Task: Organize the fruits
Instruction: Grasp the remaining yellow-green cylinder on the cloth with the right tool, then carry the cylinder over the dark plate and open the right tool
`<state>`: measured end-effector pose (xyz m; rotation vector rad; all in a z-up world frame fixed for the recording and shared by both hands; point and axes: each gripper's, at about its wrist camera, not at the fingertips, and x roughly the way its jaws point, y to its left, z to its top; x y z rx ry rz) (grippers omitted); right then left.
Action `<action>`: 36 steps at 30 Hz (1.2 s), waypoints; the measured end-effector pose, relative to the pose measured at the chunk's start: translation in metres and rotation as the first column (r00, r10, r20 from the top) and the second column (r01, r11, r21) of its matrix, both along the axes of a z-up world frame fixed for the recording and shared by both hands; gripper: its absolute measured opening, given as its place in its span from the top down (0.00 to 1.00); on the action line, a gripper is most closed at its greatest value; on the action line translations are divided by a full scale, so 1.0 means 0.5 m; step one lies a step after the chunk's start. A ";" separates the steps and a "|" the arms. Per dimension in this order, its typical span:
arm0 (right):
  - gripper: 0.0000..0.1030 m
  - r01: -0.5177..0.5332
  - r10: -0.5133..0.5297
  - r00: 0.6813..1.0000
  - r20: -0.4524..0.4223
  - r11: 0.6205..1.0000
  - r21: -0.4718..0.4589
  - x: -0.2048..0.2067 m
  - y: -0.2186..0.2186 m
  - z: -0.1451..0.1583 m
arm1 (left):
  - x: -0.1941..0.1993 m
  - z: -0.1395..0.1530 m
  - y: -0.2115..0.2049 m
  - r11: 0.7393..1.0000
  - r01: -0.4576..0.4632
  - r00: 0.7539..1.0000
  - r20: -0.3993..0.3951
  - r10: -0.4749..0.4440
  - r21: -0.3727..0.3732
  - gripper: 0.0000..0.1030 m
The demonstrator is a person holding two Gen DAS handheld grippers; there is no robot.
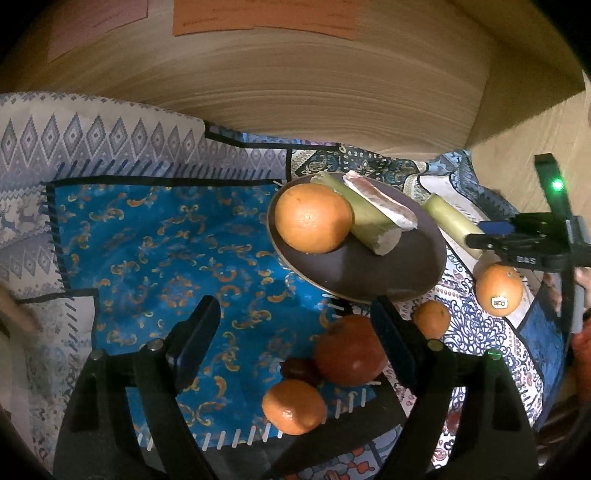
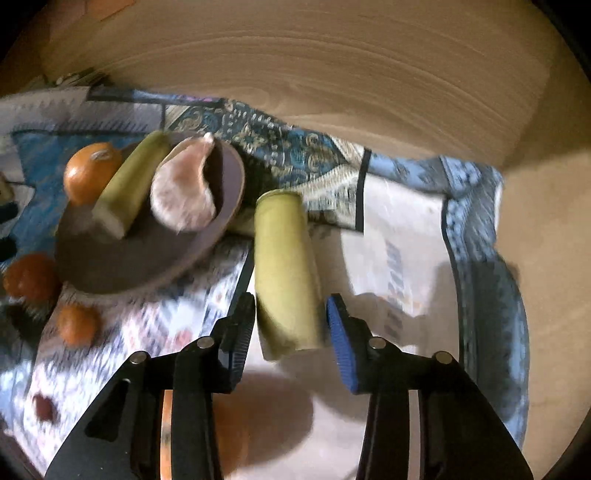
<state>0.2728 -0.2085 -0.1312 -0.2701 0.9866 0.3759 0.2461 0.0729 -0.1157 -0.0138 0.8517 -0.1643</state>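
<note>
A dark plate (image 1: 369, 273) holds a big orange (image 1: 313, 218), a pale green stalk piece (image 1: 369, 221) and a pinkish wedge (image 1: 380, 201). My left gripper (image 1: 295, 343) is open above the blue cloth, with a red pomegranate (image 1: 347, 350) between its fingers and a mandarin (image 1: 293, 406) below. My right gripper (image 2: 290, 328) is open around a second green stalk piece (image 2: 284, 273) lying on the cloth; the fingers do not clearly touch it. It also shows in the left wrist view (image 1: 452, 221). The plate (image 2: 140, 258) lies to its left.
A stickered orange (image 1: 498, 290) and a small mandarin (image 1: 431, 319) lie right of the plate. Patterned cloths (image 1: 147, 240) cover the wooden table (image 1: 295, 92). Orange paper (image 1: 264, 16) lies at the far edge. Two mandarins (image 2: 31, 277) (image 2: 78, 325) sit left in the right wrist view.
</note>
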 end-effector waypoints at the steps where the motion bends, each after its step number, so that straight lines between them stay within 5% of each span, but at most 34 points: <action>1: 0.64 0.004 -0.004 1.000 0.013 1.000 -0.004 -0.005 -0.001 0.006 | 0.000 -0.001 0.001 1.000 0.000 1.000 -0.001 0.000 -0.003 0.18; 11: 0.66 0.015 -0.016 1.000 -0.015 0.999 -0.043 0.132 0.053 -0.035 | -0.031 0.004 0.012 1.000 -0.029 0.999 0.018 0.029 0.007 0.18; 25: 0.66 -0.102 0.084 0.984 0.159 0.989 0.105 0.041 0.124 0.103 | -0.042 0.007 0.010 0.999 -0.036 0.999 0.037 0.035 0.015 0.18; 36: 0.66 -0.162 0.156 0.985 0.068 0.983 0.086 0.093 0.242 0.033 | -0.058 0.014 0.019 0.999 -0.050 0.998 0.043 0.050 0.000 0.18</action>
